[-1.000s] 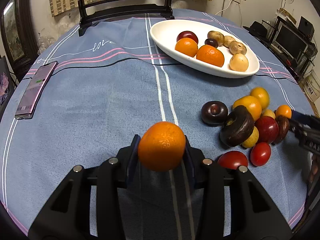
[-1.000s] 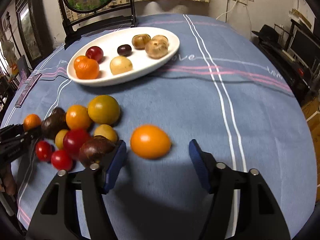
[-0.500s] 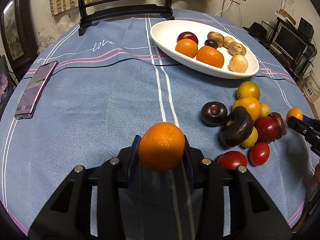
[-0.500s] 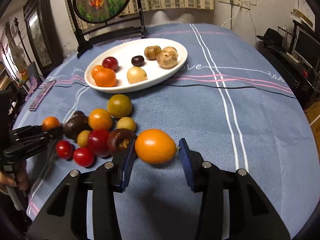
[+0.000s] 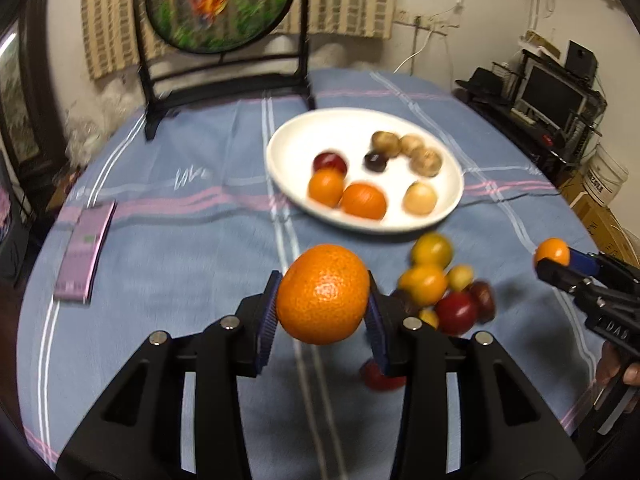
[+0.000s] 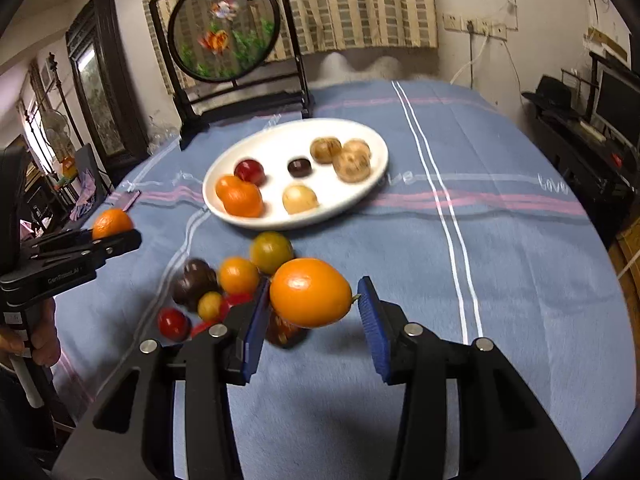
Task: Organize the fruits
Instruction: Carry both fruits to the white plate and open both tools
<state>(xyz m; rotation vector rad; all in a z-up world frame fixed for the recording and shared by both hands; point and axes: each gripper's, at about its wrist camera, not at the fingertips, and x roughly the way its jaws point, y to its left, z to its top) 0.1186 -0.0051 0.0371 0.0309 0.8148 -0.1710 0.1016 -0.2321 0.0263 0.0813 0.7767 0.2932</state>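
both fruits have just come off the cloth. a second ago the left gripper (image 5: 322, 312) held its orange (image 5: 322, 294) low over the blue tablecloth (image 5: 180, 240), and the right gripper (image 6: 312, 316) stood with wide jaws around the smooth orange fruit (image 6: 310, 293), which lay on the cloth. now the right jaws have closed in on that fruit and it hangs clear of the cloth; the left pad presses its side, while at the right pad only the stem tip seems to touch, so the grip looks slight. the left gripper's fingers are clamped on both sides of the orange, a firm hold.

both views now take in more of the room beyond the white plate (image 5: 280, 168), with blur in the picture, which fits two hands rising together.

relative to the plate: the orange is in the air on the near side of it, a little toward the phone (image 5: 84, 256); the smooth fruit is in the air near the plate's front edge, above the heap of loose fruit (image 6: 236, 280) that sits just in front of the plate. the plate already holds eight pieces.

my reading: picking is done for this pair, and the carry to the plate comes next. the risk lies with the right-hand fruit, which could slip if jolted.
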